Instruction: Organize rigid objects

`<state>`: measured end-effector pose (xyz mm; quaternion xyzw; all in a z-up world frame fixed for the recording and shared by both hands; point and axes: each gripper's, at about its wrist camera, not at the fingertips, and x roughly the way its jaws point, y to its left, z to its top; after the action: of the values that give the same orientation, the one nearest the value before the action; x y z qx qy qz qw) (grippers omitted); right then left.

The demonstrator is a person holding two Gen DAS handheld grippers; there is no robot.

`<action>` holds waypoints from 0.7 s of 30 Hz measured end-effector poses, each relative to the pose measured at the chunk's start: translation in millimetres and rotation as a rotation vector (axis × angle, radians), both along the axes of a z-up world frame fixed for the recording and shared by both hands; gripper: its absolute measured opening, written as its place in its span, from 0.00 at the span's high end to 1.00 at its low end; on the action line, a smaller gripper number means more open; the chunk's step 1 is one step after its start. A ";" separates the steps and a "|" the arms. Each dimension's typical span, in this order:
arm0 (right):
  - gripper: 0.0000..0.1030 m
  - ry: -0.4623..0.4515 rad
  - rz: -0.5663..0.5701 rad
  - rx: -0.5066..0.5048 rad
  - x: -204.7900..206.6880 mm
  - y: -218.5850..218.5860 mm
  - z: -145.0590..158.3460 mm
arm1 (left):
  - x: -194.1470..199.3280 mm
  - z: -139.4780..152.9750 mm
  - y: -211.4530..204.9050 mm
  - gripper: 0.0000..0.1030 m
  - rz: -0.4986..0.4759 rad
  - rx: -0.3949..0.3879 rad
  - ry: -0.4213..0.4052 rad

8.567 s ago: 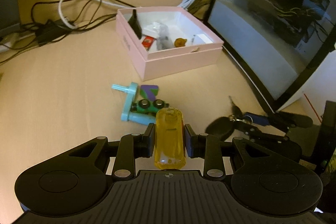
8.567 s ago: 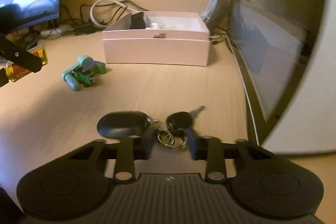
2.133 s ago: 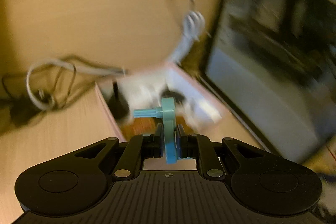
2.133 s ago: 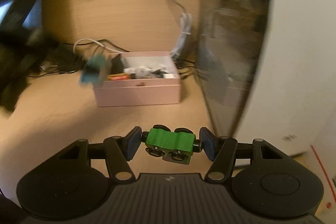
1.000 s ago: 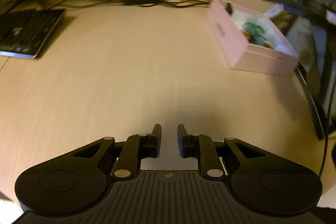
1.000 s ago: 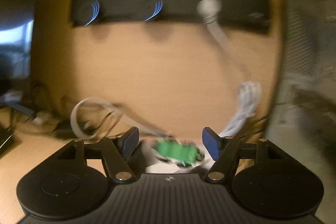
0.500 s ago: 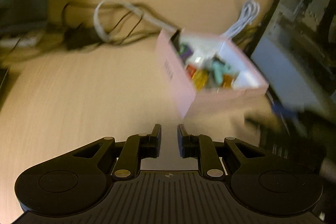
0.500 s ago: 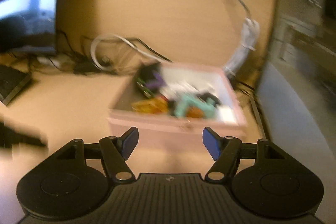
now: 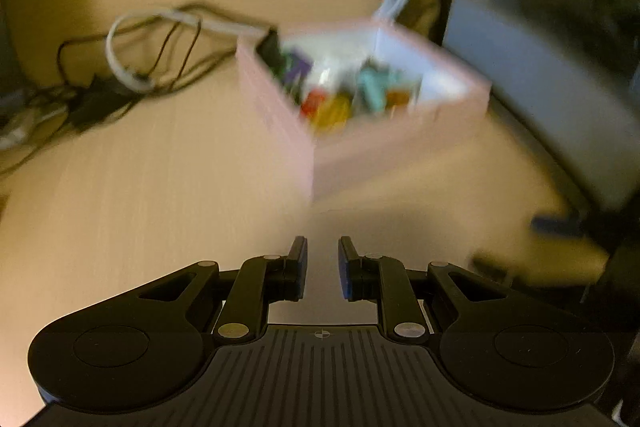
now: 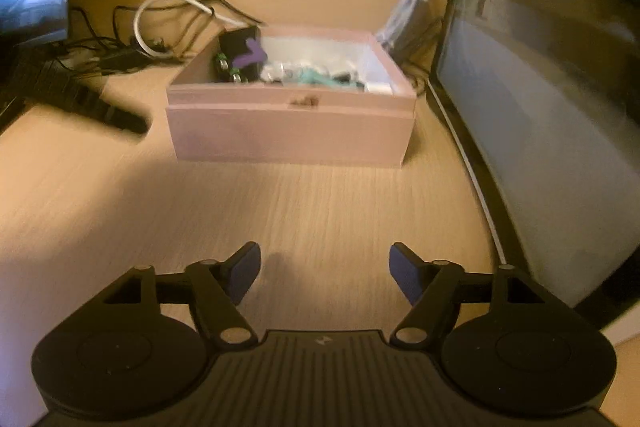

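The pink box (image 10: 290,131) on the table (image 10: 320,211) holds a jumble of small toys: purple (image 10: 250,55), teal (image 10: 316,79), yellow (image 9: 332,111). The left gripper (image 9: 322,267) is clenched on nothing. The right gripper (image 10: 325,273) stands released, its jaws having just widened, nothing between them.

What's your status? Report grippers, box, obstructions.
Left gripper shut, empty. Right gripper open, empty, jaws just widened. Pink box filled, on desk. Nothing in the way.

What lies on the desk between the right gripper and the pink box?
Nothing: in the right wrist view, only bare wooden desk lies between the open right gripper and the pink box.
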<state>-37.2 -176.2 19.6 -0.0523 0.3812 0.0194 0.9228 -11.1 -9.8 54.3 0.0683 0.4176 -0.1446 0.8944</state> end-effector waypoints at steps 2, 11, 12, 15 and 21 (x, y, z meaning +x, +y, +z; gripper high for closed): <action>0.27 0.000 -0.038 0.016 -1.1 -1.5 -3.1 | -11.1 -11.0 10.8 0.81 0.021 0.037 0.003; 0.00 -0.047 -0.123 -0.031 -1.3 -0.9 -13.1 | -27.3 -29.3 19.9 0.79 0.076 0.025 -0.067; 0.00 -0.042 -0.129 -0.031 0.0 -0.6 -12.5 | -27.8 -30.1 17.5 0.79 0.080 0.016 -0.074; 0.00 -0.033 -0.129 -0.054 1.7 2.9 -11.0 | -27.0 -30.6 9.0 0.79 0.095 -0.001 -0.085; 0.00 -0.031 -0.083 -0.034 1.3 -2.0 -11.3 | -33.3 -32.2 -5.2 0.79 0.151 -0.007 -0.111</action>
<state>-35.9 -178.3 8.3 -0.0523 0.3689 -0.0263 0.9276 -44.4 -15.0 22.1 0.0414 0.3710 -0.0743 0.9247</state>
